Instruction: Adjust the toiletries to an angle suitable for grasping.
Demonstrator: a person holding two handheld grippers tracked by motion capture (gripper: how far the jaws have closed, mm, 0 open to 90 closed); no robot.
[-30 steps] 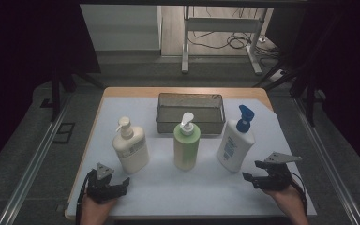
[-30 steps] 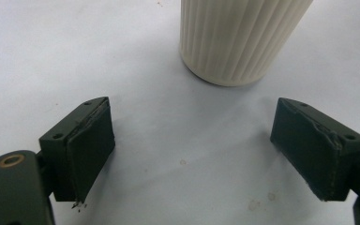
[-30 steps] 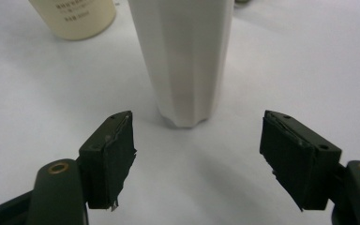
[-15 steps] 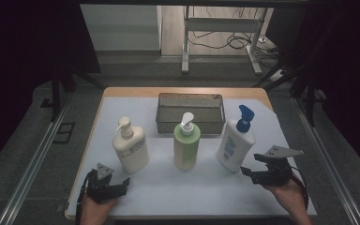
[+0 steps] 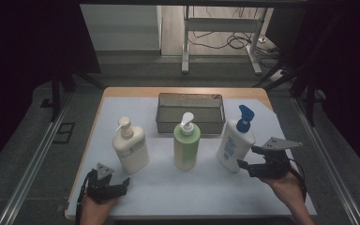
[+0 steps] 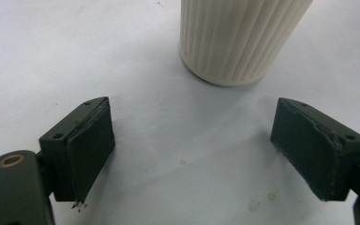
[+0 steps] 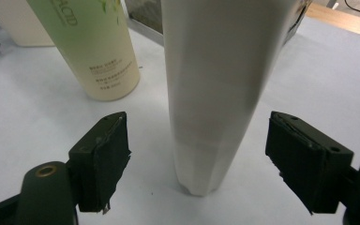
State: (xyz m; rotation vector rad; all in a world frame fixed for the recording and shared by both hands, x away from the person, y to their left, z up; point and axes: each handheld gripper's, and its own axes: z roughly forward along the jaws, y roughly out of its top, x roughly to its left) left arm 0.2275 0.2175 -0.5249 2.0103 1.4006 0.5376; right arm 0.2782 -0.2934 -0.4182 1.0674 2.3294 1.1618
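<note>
High view shows me a white mat (image 5: 168, 187) on a wooden table (image 5: 178, 90), dark room around, cables on the floor behind. Labels are too small to read. My mesh basket (image 5: 190, 112) looks empty. Left gripper (image 5: 115, 185) rests wide apart before the cream bottle (image 5: 130, 147). Right gripper (image 5: 245, 159), jaws just opening, flanks the blue-pump bottle (image 5: 235, 143) without touching; green bottle (image 5: 186, 144) stands between.

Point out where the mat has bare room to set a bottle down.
Bare mat runs along the near edge between the left gripper and right gripper. Another patch lies left of the basket, behind the cream bottle. It is crowded around the green bottle and blue-capped bottle.
</note>
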